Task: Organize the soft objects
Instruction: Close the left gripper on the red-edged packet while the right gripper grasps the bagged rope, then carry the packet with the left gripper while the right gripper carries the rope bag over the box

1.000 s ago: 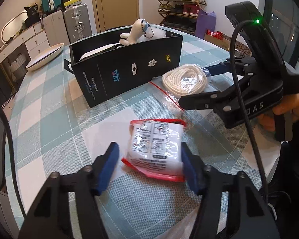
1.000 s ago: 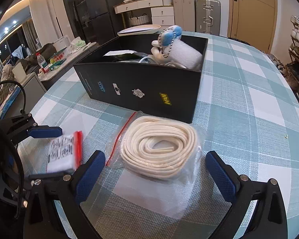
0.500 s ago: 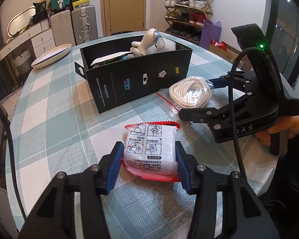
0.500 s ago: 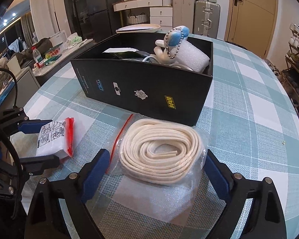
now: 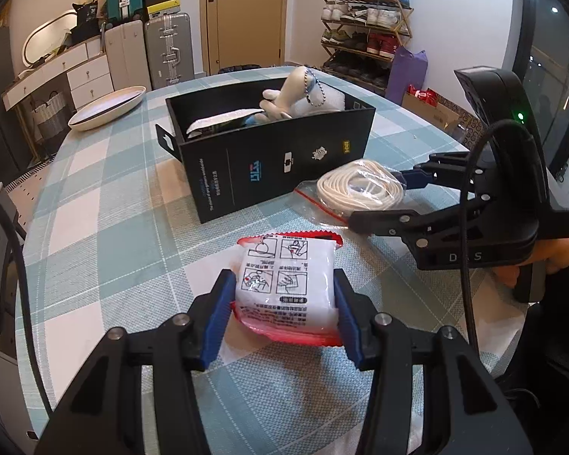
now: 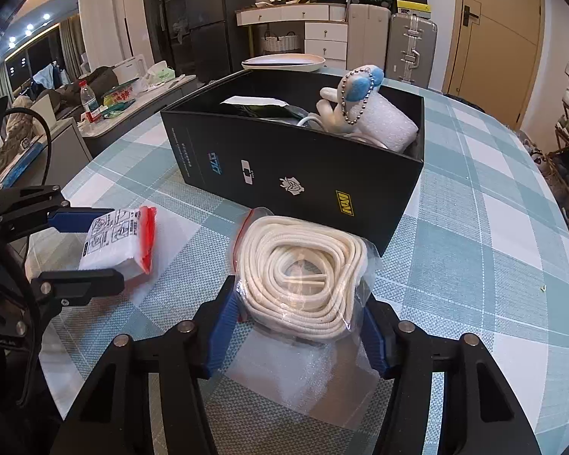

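A white packet with red edges lies on the checked tablecloth, and my left gripper is shut on it, blue pads against both sides. To its right, a clear zip bag holding a coil of white rope sits in front of the open black box. My right gripper has its jaws closing on that bag, and the pads press its sides and squeeze the coil narrower. Inside the box are a white plush toy with a bead chain and a white foam roll.
A white oval dish rests on the table's far left. A hand holds the right gripper's handle at the table's right edge. Black cables hang beside both grippers. Suitcases, drawers and a shoe rack stand beyond the table.
The left jaws narrowed onto the packet, then held still. The right jaws went from wide open around the rope bag to pressing on its sides, and the coil bunched up.
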A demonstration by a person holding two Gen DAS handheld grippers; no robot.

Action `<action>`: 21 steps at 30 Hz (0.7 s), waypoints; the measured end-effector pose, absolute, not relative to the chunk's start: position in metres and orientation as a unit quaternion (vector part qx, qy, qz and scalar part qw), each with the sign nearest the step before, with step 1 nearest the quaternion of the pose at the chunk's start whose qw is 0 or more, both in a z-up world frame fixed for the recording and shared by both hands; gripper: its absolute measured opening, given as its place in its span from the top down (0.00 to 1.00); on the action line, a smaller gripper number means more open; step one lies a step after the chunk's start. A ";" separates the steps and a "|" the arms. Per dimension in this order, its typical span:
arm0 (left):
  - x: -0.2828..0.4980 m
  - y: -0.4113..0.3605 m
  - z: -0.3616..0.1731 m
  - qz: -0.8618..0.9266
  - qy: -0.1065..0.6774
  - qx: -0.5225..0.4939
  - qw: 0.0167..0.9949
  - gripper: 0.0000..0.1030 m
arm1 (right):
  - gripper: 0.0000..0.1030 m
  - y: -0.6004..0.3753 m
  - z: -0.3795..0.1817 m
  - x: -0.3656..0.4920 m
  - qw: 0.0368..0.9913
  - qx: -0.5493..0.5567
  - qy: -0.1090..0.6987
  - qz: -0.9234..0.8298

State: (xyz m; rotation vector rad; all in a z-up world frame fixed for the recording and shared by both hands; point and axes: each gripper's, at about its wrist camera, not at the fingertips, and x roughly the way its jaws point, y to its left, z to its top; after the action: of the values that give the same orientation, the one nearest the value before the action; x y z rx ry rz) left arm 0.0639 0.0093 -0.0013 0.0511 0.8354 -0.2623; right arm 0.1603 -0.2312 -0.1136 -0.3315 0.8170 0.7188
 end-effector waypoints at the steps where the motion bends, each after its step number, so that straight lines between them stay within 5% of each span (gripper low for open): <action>1: 0.064 0.010 0.000 -0.125 0.402 0.023 0.907 0.52 | 0.46 -0.231 -0.113 0.159 0.842 -0.156 0.386 0.343; 21: 0.071 0.033 0.033 -0.063 0.336 -0.029 0.939 0.52 | 0.47 -0.240 -0.062 0.136 0.861 -0.128 0.319 0.375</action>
State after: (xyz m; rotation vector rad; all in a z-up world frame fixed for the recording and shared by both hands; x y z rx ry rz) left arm 0.0715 0.0330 0.0325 -0.0591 0.6868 -0.1293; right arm 0.1364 -0.2405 -0.0619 -0.2688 0.6690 0.7860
